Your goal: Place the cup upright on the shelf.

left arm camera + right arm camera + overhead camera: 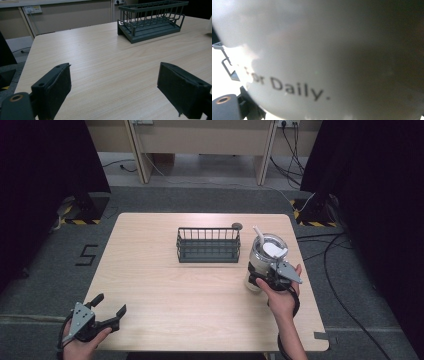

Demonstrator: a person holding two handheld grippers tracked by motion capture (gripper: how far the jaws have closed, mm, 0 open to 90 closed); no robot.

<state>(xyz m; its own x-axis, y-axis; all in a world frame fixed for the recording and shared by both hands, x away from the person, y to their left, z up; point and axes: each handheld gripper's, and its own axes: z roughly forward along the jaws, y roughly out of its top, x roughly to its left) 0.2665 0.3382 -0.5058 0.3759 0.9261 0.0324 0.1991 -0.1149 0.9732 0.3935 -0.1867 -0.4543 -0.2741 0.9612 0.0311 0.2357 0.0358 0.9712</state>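
pale wooden table (165, 285), left to right: our left gripper (107, 312) idles at the near corner, jaws wide apart; a dark wire basket (208, 245) sits mid-table; our right gripper (265, 280) clamps the white lidded tumbler (264, 257) low down. we judge it best kept upright, straw (258, 233) clear.

Light wooden table (165, 285) with wire basket (208, 245), white cup (264, 261).
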